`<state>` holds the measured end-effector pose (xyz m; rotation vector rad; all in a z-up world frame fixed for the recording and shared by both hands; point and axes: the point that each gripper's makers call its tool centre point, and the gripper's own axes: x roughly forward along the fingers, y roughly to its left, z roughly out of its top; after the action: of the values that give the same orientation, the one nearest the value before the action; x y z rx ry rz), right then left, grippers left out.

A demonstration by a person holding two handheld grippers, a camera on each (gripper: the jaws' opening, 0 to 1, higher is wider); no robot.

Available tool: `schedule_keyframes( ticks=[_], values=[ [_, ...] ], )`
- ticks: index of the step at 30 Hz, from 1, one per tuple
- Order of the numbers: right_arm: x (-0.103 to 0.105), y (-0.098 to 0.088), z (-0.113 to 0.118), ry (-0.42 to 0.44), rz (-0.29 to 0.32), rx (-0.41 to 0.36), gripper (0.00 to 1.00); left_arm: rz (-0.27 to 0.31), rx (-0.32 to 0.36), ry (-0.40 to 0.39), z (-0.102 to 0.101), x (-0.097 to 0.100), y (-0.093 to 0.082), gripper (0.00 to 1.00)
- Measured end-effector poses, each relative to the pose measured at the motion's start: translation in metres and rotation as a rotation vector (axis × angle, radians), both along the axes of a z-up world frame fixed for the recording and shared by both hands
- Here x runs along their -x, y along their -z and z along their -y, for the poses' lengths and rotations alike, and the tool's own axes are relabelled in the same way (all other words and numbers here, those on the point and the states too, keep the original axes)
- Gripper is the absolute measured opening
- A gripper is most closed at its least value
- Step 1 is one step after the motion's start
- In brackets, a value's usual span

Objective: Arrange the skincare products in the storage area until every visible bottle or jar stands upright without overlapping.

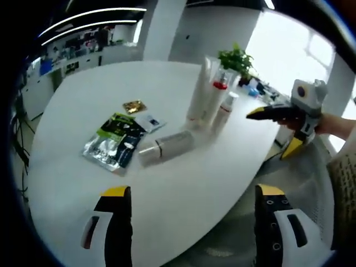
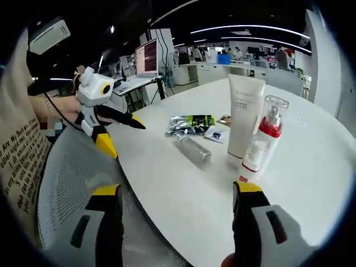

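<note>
Yellow-tipped black jaws of the left gripper (image 1: 194, 200) stand wide apart w/ nothing between them, over the near edge of the round white table (image 1: 83, 167). Right gripper (image 2: 178, 194) likewise: jaws spread, empty, hovering at the table edge w/ a grey mesh chair (image 2: 72, 172) under its left jaw.

Just ahead of the left gripper lies the task's problem item, a clear-grey cylindrical bottle (image 1: 166, 147) on its side. Beside it, further left, a silver-green foil sachet pack (image 1: 114, 140), a small white sachet (image 1: 149, 122) and a small gold sachet (image 1: 134, 105), all flat.

Beyond the bottle, ahead-right of the left gripper, three uprights close together: tall white squeeze tube (image 2: 243, 114), clear pump bottle w/ red collar (image 2: 266, 130), short white bottle w/ red band (image 2: 250, 161). Whether they touch, can't tell.

Far side: a green potted plant (image 1: 236, 58).

Risks, as I judge them: the lying bottle is round, so a pinch off-centre could roll it toward the table edge or into the uprights; tall tube looks top-heavy and a nudge from either gripper could domino the cluster. Sachets near the bottle could get dragged along w/ it.
</note>
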<state>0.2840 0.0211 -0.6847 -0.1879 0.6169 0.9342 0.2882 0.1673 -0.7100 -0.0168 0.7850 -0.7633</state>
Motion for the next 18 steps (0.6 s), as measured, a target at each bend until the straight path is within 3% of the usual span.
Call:
schedule_keyframes(
  ticks=[4,13,18],
  values=[
    [-0.005,0.003,-0.008,-0.054,0.015,0.052,0.8,-0.005,0.004,-0.014,-0.005,-0.002,0.001,0.89],
    [-0.022,0.023,-0.027,-0.228,0.089,0.278,0.72,-0.017,0.021,-0.042,-0.008,-0.004,0.007,0.88],
    [-0.027,0.028,-0.044,-0.294,0.098,0.307,0.71,-0.029,0.028,-0.059,-0.012,-0.002,0.011,0.88]
  ],
)
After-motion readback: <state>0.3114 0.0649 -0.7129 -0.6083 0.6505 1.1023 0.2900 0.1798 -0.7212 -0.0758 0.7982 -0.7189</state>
